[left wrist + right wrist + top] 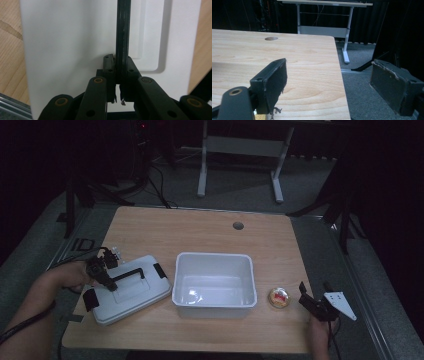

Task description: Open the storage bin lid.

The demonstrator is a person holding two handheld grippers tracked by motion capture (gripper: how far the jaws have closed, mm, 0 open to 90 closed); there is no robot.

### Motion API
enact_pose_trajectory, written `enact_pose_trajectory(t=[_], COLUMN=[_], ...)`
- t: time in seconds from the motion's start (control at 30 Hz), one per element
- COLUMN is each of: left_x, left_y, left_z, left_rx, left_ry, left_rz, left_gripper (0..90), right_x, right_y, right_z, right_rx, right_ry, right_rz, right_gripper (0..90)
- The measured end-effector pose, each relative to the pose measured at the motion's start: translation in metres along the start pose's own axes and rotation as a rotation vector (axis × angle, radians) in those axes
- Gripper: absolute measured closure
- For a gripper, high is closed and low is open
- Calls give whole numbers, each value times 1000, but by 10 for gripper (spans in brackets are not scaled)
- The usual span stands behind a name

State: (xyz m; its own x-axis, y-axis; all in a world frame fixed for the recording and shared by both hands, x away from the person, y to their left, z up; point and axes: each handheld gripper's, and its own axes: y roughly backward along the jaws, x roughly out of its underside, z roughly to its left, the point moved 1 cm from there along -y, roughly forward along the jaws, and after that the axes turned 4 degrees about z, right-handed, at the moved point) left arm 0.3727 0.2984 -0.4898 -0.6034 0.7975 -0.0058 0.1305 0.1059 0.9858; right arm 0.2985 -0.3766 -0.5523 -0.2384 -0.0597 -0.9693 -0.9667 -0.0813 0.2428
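My left gripper (106, 270) is clamped on the black handle (123, 37) of the white lid (131, 290), which lies flat near the table's (210, 227) front left corner, just beside the open white bin (214, 285) at the middle. From the left gripper view the handle runs straight up between my pads, gripped near one end and not at the middle, so I judge the lid would tip if I lifted it: to do this well I would keep the squeeze firm, raise it slowly, hold it level and bring it square over the bin's rim before lowering. My right gripper (316, 304) waits near the front right corner with its jaws wide apart and nothing between them, beside a small round thing (279, 297) with a red and yellow top. It could steady the bin's far side if the lid catches. I can read no brand, label or writing on the lid, the bin or the round thing; the light is too dim.
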Motion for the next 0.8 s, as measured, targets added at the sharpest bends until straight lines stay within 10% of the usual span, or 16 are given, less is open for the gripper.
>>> enact_pose_trajectory(t=[0.43, 0.63, 0.8], left_x=[9, 8, 8], left_y=[-14, -11, -14], left_z=[5, 6, 5], left_rx=[43, 27, 59], left_ry=[-15, 18, 0], left_rz=[-80, -117, -106], left_gripper=[811, 381, 272], right_x=[-1, -1, 1], right_y=[-2, -7, -9], right_z=[-2, -6, -17], right_rx=[-42, -197, -397], right_ry=[-5, 34, 64], right_rz=[34, 201, 350], right_gripper=[139, 139, 140])
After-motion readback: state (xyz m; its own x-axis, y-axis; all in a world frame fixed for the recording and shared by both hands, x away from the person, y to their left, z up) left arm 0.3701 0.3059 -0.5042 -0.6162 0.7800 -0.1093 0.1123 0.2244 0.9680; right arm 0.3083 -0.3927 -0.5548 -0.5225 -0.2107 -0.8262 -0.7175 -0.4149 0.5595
